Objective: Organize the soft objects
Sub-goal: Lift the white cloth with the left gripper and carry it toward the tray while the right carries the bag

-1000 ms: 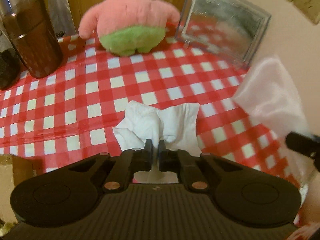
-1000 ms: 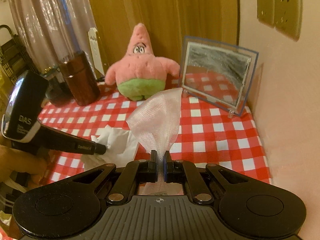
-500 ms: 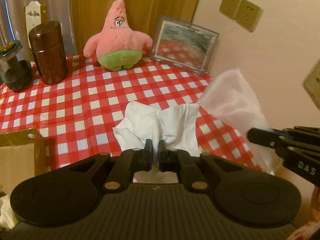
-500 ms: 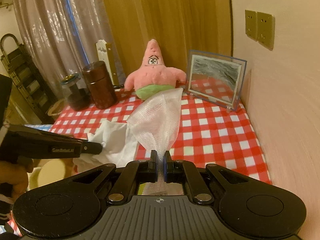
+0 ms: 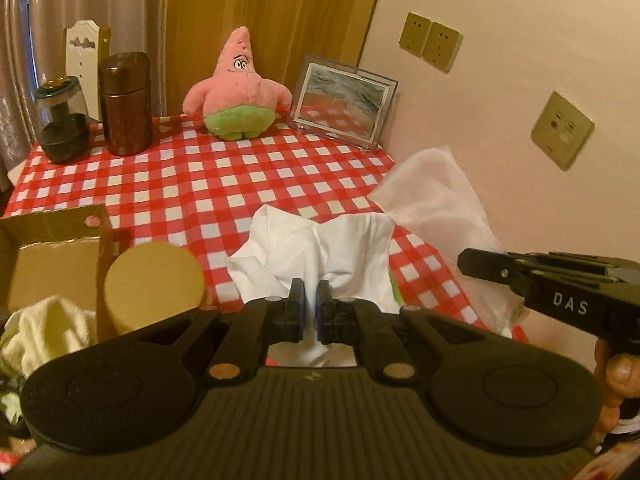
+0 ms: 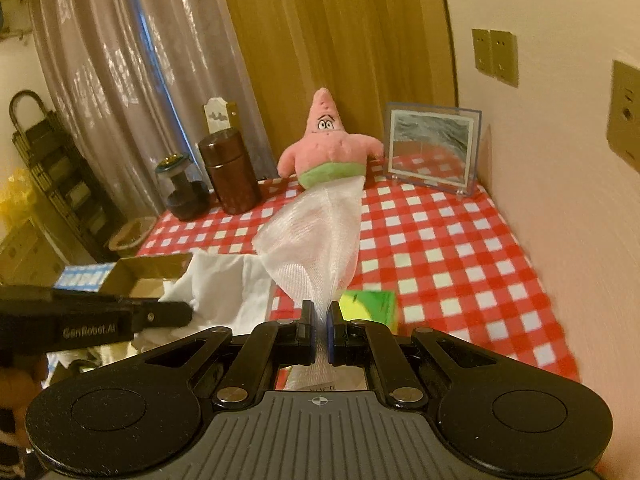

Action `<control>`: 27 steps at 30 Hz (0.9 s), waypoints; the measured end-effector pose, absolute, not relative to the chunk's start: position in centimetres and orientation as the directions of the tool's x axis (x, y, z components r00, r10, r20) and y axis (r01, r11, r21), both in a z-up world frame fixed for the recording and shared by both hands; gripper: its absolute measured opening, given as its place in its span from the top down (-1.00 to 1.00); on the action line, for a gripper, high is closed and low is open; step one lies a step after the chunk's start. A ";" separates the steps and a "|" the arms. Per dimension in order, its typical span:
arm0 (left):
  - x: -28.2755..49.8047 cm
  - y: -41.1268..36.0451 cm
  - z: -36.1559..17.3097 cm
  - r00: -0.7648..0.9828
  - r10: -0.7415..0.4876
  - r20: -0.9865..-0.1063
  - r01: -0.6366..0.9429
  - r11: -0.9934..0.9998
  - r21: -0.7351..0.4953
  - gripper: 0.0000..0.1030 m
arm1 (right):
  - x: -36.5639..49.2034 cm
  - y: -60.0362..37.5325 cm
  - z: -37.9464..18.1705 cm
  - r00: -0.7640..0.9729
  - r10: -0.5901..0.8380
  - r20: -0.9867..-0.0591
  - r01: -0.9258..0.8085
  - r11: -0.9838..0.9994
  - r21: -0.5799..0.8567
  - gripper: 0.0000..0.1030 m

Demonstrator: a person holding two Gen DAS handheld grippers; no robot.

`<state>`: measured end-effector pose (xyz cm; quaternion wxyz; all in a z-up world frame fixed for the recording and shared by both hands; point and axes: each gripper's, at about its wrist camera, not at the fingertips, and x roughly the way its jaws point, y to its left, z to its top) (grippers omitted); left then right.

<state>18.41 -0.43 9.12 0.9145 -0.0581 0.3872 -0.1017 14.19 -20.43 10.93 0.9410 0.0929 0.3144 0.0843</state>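
Both grippers have drawn back from the plush star [image 5: 238, 88], which now looks smaller. The left gripper [image 5: 310, 294] pinches the white cloth [image 5: 320, 248]; the right gripper [image 6: 319, 322] pinches the sheer mesh bag [image 6: 316, 232], both above the near table edge. The checkered tablecloth [image 5: 200, 176] beyond lies bare; a cardboard box [image 5: 52, 256] sits left.

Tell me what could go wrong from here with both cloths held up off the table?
1. The right gripper pinches only a thin corner of the mesh; it could slip free.
2. The mesh drapes toward the plush and could snag it or the picture frame if swung.
3. The white cloth hangs loose from the left gripper and may drag past the box instead of dropping in.
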 end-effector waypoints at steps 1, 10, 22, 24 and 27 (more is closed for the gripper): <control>17.7 -0.5 9.1 0.682 -0.229 -0.695 0.142 0.973 -0.181 0.91 | 13.6 -20.1 10.8 0.790 0.220 -0.572 -0.100 0.967 0.233 0.90; 12.7 -0.8 9.1 0.693 -0.203 -0.691 0.141 0.979 -0.147 0.91 | 9.4 -18.1 10.3 0.787 0.241 -0.568 -0.090 0.956 0.281 0.90; 8.4 1.3 9.5 0.702 -0.203 -0.682 0.093 0.977 -0.194 0.91 | 5.8 -15.9 10.5 0.771 0.273 -0.576 -0.095 0.942 0.321 0.90; 7.8 1.9 9.6 0.705 -0.199 -0.681 0.081 0.976 -0.202 0.91 | 5.5 -15.3 10.5 0.767 0.285 -0.575 -0.103 0.939 0.328 0.90; 6.9 3.0 9.9 0.712 -0.173 -0.681 0.064 0.981 -0.182 0.91 | 5.2 -14.2 10.4 0.756 0.303 -0.580 -0.122 0.936 0.330 0.90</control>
